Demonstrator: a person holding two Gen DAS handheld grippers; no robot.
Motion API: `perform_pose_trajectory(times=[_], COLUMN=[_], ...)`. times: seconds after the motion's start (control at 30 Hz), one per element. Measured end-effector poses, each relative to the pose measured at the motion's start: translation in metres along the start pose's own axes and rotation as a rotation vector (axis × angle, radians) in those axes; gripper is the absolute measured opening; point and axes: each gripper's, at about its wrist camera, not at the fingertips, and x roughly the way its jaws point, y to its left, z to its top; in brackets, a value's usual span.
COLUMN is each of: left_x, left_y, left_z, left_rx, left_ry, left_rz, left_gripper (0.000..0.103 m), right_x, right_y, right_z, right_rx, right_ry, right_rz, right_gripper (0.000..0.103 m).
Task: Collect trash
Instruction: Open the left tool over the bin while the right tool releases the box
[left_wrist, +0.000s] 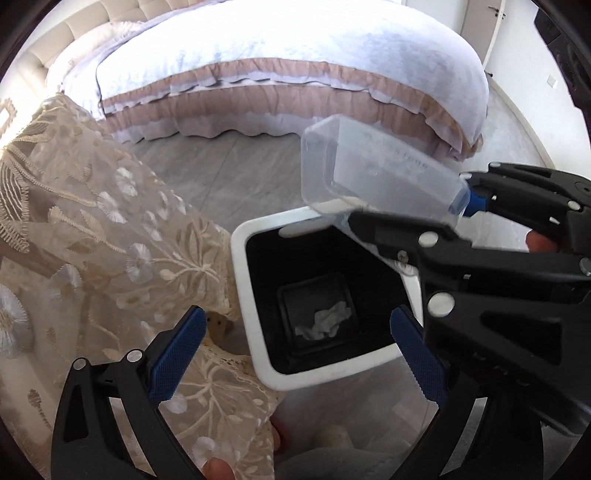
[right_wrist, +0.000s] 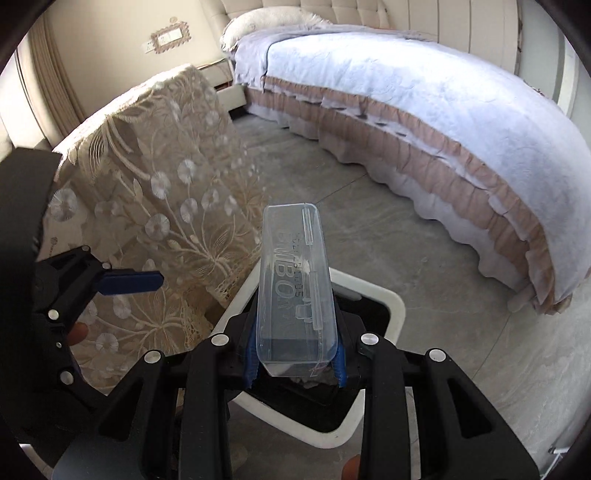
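From the left wrist cam, the left gripper (left_wrist: 295, 354) had its jaws spread wide with nothing between them, hanging right above the white trash bin (left_wrist: 242, 258), which had one crumpled tissue (left_wrist: 327, 319) at the bottom. The clear plastic box (left_wrist: 369, 166) sat at about 1 o'clock over the bin's rim, pinched at one end by the right gripper (left_wrist: 469, 199). Right wrist cam: the right gripper (right_wrist: 295, 363) was clamped on the box's (right_wrist: 291, 280) near end, box sticking out toward 12 o'clock. It looked light, stiff and probably slick, so gripping the narrow sides made sense. Count: one box, one bin, one tissue, two grippers.
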Motion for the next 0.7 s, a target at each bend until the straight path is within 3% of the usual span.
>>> perform_pose_trajectory(times=[0.07, 0.1, 0.33, 0.7], left_x=[0.003, 0.004, -0.011, -0.066], left_y=[0.0, -0.002, -0.008, -0.014], left_z=[-0.001, -0.001, -0.001, -0.003], left_rx=[0.017, 0.027, 0.043, 0.022], left_ry=[0.012, 0.011, -0.035, -0.161], left_rz=[0.005, 0.016, 0.0, -0.031], left_gripper=[0.098, 0.098, 0.098, 0.098], right_x=[0.005, 0.005, -0.007, -0.059], right_y=[0.001, -0.003, -0.017, -0.002], right_z=[-0.001, 0.001, 0.005, 0.02], right_rx=[0.0, 0.024, 0.099, 0.064], right_ry=[0.022, 0.013, -0.01, -0.159], right_rz=[0.009, 0.003, 0.019, -0.02], right_gripper=[0.084, 0.099, 0.099, 0.099])
